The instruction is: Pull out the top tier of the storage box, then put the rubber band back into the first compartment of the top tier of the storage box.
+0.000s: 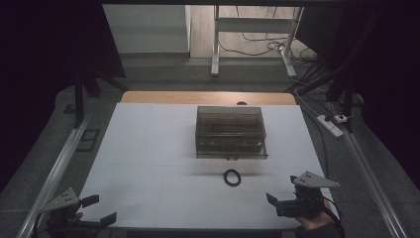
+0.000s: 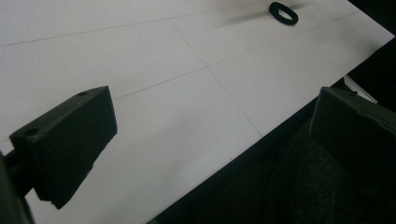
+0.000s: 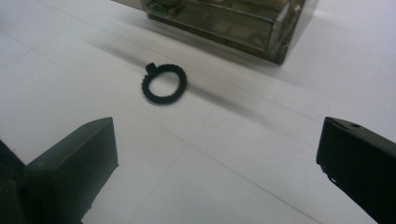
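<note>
A small black ring [image 1: 232, 177] lies flat on the white table [image 1: 148, 163], just in front of a smoky transparent box [image 1: 230, 131] standing at the table's middle. My left gripper [image 1: 100, 209] is open at the near left corner, nothing between its jaws. In the left gripper view the gripper [image 2: 210, 135] straddles the table's front edge and the ring [image 2: 283, 13] lies far off. My right gripper [image 1: 273, 202] is open at the near right, held in a hand. In the right gripper view the gripper [image 3: 217, 158] points toward the ring [image 3: 164, 84] and the box [image 3: 224, 23] behind it.
A wooden board edge [image 1: 208, 97] shows behind the white surface. Metal rails [image 1: 54, 168] run along both sides of the table. On the floor beyond are a desk frame [image 1: 215, 44], loose cables [image 1: 257, 47] and a power strip [image 1: 331, 124].
</note>
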`<state>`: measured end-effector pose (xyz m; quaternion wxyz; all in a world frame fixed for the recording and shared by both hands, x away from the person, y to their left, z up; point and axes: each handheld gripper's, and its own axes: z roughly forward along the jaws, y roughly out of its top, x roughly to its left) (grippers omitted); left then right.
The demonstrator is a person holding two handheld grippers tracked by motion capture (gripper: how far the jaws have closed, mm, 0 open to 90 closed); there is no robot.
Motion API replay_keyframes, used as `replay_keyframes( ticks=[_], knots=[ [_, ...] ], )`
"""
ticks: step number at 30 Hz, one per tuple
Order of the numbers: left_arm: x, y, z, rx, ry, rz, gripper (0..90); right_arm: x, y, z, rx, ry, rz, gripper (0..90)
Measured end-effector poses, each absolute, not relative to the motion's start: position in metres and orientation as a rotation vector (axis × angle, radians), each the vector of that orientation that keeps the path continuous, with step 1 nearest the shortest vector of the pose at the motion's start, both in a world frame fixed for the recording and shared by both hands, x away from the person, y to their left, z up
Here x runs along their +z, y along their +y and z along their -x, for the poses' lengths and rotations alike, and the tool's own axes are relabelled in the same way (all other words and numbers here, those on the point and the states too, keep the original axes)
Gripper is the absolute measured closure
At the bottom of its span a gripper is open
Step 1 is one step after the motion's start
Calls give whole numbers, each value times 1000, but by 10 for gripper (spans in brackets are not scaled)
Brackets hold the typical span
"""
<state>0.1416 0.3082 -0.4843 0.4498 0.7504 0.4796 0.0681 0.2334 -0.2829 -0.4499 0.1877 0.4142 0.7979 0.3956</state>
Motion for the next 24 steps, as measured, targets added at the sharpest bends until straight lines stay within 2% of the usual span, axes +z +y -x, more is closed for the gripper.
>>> replay_keyframes(
  ticks=[24],
  knots=[
    [-485, 309, -143, 159, 1182, -1853, 3, -454, -287, -230, 1038, 2250, -1243, 0]
  ],
)
